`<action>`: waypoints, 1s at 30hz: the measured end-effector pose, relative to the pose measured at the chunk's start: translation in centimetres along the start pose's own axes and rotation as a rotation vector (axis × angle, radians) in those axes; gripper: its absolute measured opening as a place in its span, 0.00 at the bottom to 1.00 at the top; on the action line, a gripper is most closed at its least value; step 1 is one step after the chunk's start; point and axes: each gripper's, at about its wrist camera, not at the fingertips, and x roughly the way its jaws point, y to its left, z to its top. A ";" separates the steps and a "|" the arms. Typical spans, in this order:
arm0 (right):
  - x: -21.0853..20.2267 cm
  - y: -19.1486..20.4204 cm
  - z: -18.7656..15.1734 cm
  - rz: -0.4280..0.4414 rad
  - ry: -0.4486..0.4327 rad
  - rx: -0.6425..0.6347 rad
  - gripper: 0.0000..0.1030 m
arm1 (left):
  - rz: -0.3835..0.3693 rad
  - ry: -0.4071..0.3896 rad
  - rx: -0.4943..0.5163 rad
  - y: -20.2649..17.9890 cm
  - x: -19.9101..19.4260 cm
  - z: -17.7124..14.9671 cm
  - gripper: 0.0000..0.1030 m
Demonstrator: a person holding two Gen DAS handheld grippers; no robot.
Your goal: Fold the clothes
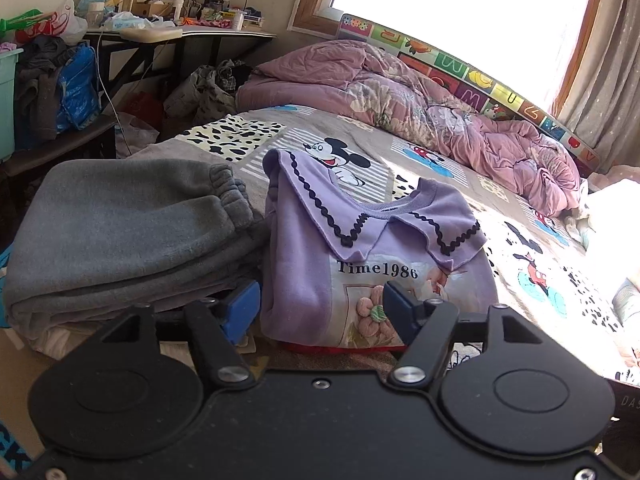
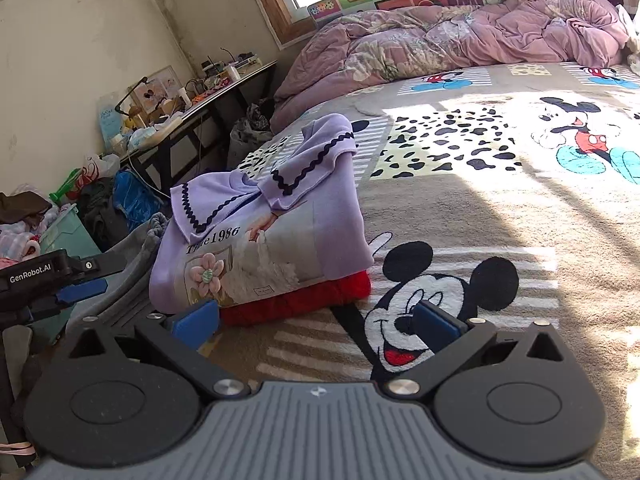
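A folded purple sweatshirt [image 1: 372, 260] [image 2: 276, 232] with a black-trimmed collar and "Time1986" print lies on a folded red garment [image 2: 304, 300] near the bed's edge. Folded grey fleece trousers [image 1: 128, 224] sit just left of it. My left gripper [image 1: 320, 312] is open, its blue fingers on either side of the sweatshirt's near edge, holding nothing. My right gripper [image 2: 316, 324] is open too, low over the bedspread right of the stack; its left finger [image 2: 196, 322] is by the red garment. The left gripper [image 2: 60, 292] also shows in the right wrist view.
The bed carries a Mickey Mouse bedspread [image 2: 480, 208] with a crumpled pink quilt [image 1: 420, 100] along the window side. A cluttered desk [image 1: 180, 28], a teal bin [image 2: 68, 232] and bags of clothes stand beyond the bed's left edge.
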 end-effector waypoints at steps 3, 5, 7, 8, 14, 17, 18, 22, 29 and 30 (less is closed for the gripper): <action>1.4 -0.6 0.7 0.019 -0.018 -0.010 0.84 | 0.005 -0.004 -0.022 0.5 1.1 0.0 0.63; 2.3 -0.8 1.2 0.014 -0.022 -0.013 0.80 | 0.005 0.001 -0.036 1.0 1.8 0.1 0.63; 3.3 -1.1 1.6 0.012 -0.024 -0.018 0.68 | 0.009 0.010 -0.035 1.2 2.6 -0.2 0.63; 3.8 -1.3 1.7 0.012 -0.025 -0.021 0.64 | 0.008 0.013 -0.037 1.3 2.9 -0.2 0.63; 6.6 -1.3 2.2 0.019 -0.006 -0.051 0.84 | -0.011 0.025 -0.042 1.7 4.5 -0.8 0.63; 7.5 -1.1 2.3 0.016 -0.005 -0.078 0.82 | -0.030 0.036 -0.034 1.7 5.0 -1.1 0.49; 7.8 -1.2 2.2 0.032 0.006 -0.062 0.74 | -0.038 0.040 -0.029 1.7 5.1 -1.2 0.42; 8.4 -1.9 1.7 0.064 0.026 -0.019 0.61 | -0.060 0.033 0.019 1.0 4.7 -1.1 0.28; 5.6 -2.5 1.6 0.109 -0.053 -0.031 0.31 | -0.192 -0.018 0.078 -0.2 2.4 -0.4 0.14; 4.9 -2.6 1.9 0.119 -0.067 -0.030 0.30 | -0.216 -0.030 0.088 -0.8 1.9 -0.2 0.10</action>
